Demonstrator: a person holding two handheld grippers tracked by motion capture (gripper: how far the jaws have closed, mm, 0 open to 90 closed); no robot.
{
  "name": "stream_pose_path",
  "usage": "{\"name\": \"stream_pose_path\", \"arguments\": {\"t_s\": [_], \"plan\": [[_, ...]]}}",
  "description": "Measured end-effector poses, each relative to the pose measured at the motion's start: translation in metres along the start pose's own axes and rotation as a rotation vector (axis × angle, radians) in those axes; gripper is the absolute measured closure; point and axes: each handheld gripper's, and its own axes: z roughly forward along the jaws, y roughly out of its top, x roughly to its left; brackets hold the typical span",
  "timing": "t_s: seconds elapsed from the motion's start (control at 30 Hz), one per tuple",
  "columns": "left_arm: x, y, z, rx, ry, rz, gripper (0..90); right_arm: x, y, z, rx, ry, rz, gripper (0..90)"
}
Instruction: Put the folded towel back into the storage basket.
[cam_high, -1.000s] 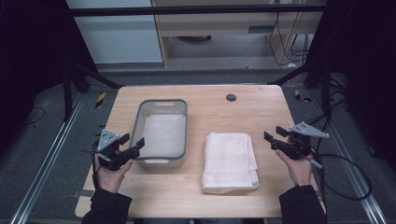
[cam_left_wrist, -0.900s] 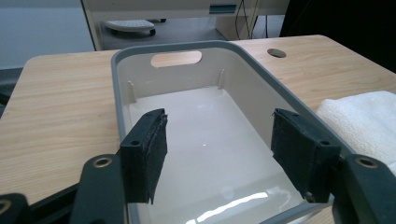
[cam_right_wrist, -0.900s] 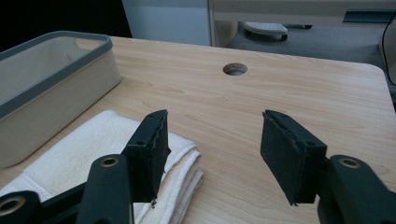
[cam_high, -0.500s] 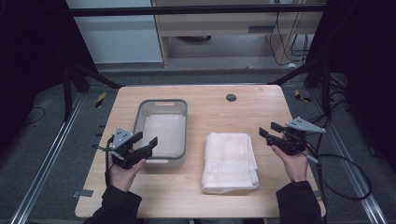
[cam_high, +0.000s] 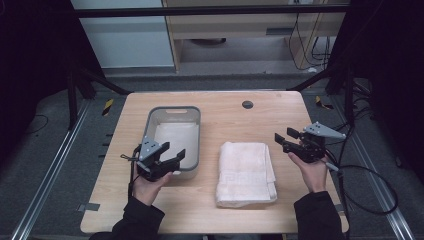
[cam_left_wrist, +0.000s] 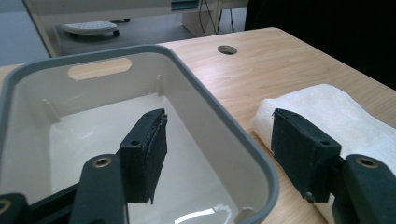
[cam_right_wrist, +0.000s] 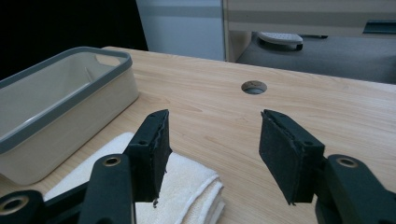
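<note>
At the near left of the tabletop (cam_high: 225, 112), holds the left gripper (cam_high: 171, 151) over the near right corner of the grey-rimmed tub (cam_high: 172, 109), jaws well apart and clamped on nothing. Has carried it rightward across the tabletop within the last second, from beside the tub's near left corner to above its near rim. Seen along that gripper's own jaws, puts one jaw in line with the tub's pale, bare inside and the other in line with the folded white towel (cam_high: 246, 172) just beyond the tub's right wall; cannot tell how high above the rim.

At the near right, holds the right gripper (cam_high: 285, 136) just off the towel's far right corner, jaws likewise apart with only bare wood between them. Has hardly shifted it in the same second.

Between the two, leaves the towel flat on the tabletop, folded, untouched, just right of the tub and apart from it. Farther off, shows the small round hole (cam_high: 247, 104) in the wood, clear of everything.

Reads as an approach: closing in from both sides on the towel, probably to lift it into the tub. No grasp made yet.
</note>
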Motion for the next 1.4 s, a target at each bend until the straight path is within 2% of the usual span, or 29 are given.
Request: {"name": "stream_pose_path", "arguments": {"t_s": [0.03, 0.17, 0.4, 0.43, 0.57, 0.73, 0.93, 1.17, 1.4], "plan": [[-0.006, 0.0, 0.003, 0.002, -0.012, 0.006, 35.2, 0.001, -0.001, 0.002, 0.002, 0.005, 0.001, 43.3], [-0.016, 0.0, 0.009, 0.006, -0.032, 0.011, 35.1, 0.001, -0.002, 0.006, 0.014, 0.009, -0.006, 43.5], [-0.029, -0.002, 0.017, 0.028, -0.061, 0.029, 35.1, 0.001, -0.003, 0.012, 0.033, 0.014, -0.012, 43.3], [-0.035, -0.005, 0.02, 0.035, -0.067, 0.038, 35.1, 0.001, -0.004, 0.015, 0.039, 0.013, -0.013, 43.3], [-0.044, -0.01, 0.025, 0.06, -0.085, 0.058, 35.0, 0.002, -0.006, 0.02, 0.057, 0.015, -0.014, 42.8], [-0.051, -0.013, 0.028, 0.067, -0.097, 0.07, 35.1, 0.004, -0.008, 0.023, 0.069, 0.022, -0.017, 41.8], [-0.056, -0.015, 0.028, 0.069, -0.112, 0.064, 35.9, 0.004, -0.011, 0.027, 0.09, 0.021, -0.021, 40.3], [-0.069, -0.025, 0.035, 0.109, -0.134, 0.087, 36.3, 0.007, -0.019, 0.036, 0.14, 0.015, -0.039, 36.9], [-0.076, -0.032, 0.039, 0.138, -0.148, 0.097, 36.4, 0.008, -0.026, 0.042, 0.165, 0.022, -0.028, 35.7]]}}
